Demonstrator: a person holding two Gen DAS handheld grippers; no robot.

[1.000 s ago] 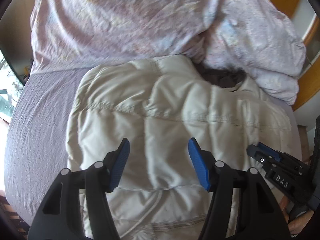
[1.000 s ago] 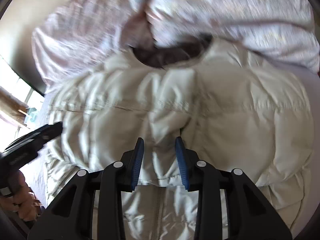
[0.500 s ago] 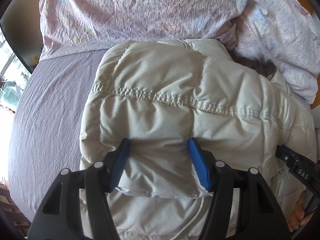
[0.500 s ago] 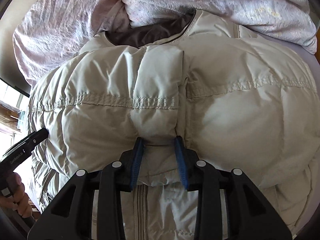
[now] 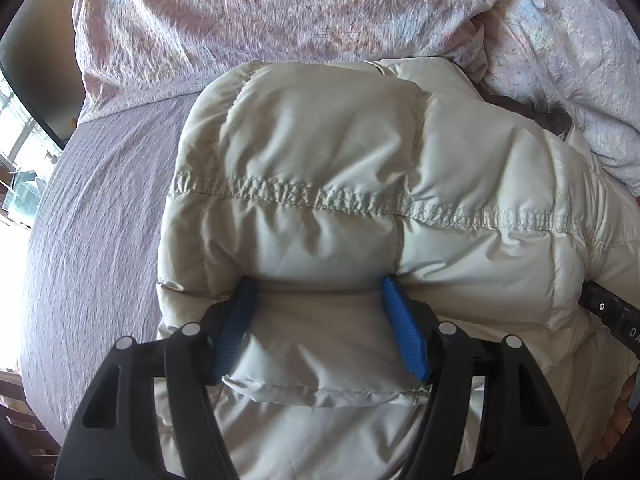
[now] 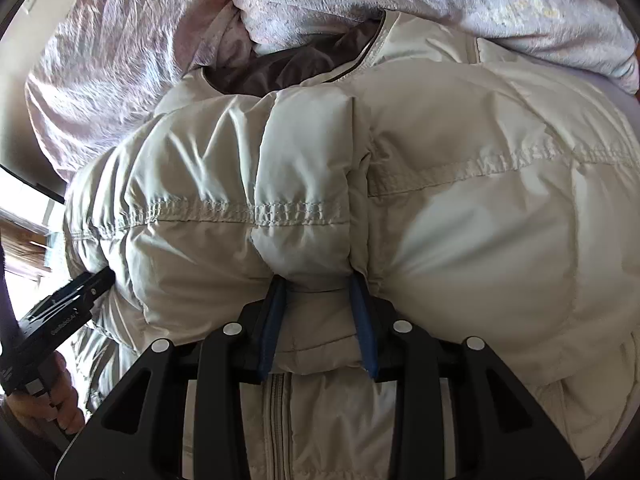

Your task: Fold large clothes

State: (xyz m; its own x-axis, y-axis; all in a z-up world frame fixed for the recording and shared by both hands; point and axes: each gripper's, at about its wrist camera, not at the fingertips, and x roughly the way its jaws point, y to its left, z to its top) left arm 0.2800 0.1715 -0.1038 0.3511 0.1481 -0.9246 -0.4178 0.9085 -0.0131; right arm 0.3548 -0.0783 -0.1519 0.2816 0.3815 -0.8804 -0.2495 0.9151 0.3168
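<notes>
While folded: one jacket (image 5: 360,152), two grippers.

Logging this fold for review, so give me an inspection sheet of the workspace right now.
Surface: bed sheet, lilac, wrinkled.
Job's things: cream puffer jacket folded over itself, dark lining showing at the collar.
Clutter: rumpled floral duvet bunched against the jacket's collar end.
Grippers: left gripper has just been opening, folded hem between its pads; right gripper shut on a hem fold beside the zipper.
Cables: nothing seen.
Surroundings: bright window at the left.
</notes>
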